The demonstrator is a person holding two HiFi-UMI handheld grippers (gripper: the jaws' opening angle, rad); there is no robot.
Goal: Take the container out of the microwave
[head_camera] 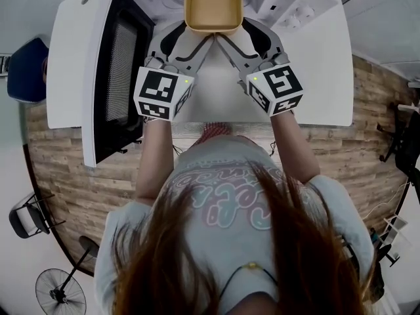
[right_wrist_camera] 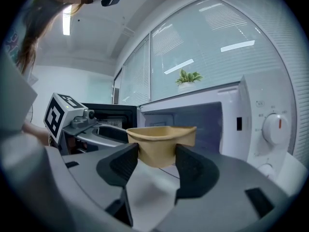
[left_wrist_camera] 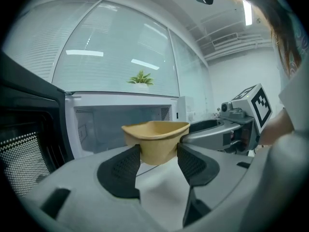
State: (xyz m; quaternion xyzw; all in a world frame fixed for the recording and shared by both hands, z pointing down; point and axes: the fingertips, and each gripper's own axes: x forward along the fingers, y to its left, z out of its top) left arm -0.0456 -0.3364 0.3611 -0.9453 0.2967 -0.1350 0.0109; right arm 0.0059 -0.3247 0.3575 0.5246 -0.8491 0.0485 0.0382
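Note:
A tan, tub-shaped container (head_camera: 213, 5) hangs in the air in front of the open microwave (right_wrist_camera: 193, 117), held between both grippers. My left gripper (left_wrist_camera: 158, 161) is shut on the container (left_wrist_camera: 155, 140), its dark pads pressing the lower sides. From the other side my right gripper (right_wrist_camera: 157, 161) is shut on the same container (right_wrist_camera: 161, 141). In the head view the left gripper (head_camera: 190, 37) and the right gripper (head_camera: 239, 37) meet under the tub's near rim. The microwave cavity (left_wrist_camera: 116, 124) behind it looks empty.
The microwave's dark door (head_camera: 111, 71) stands swung open on the left. Its control dial (right_wrist_camera: 275, 128) is on the right. The white table (head_camera: 321, 77) lies below the grippers. A small plant (left_wrist_camera: 141, 78) shows behind glass. A fan (head_camera: 60, 293) and chair (head_camera: 26, 215) stand on the floor.

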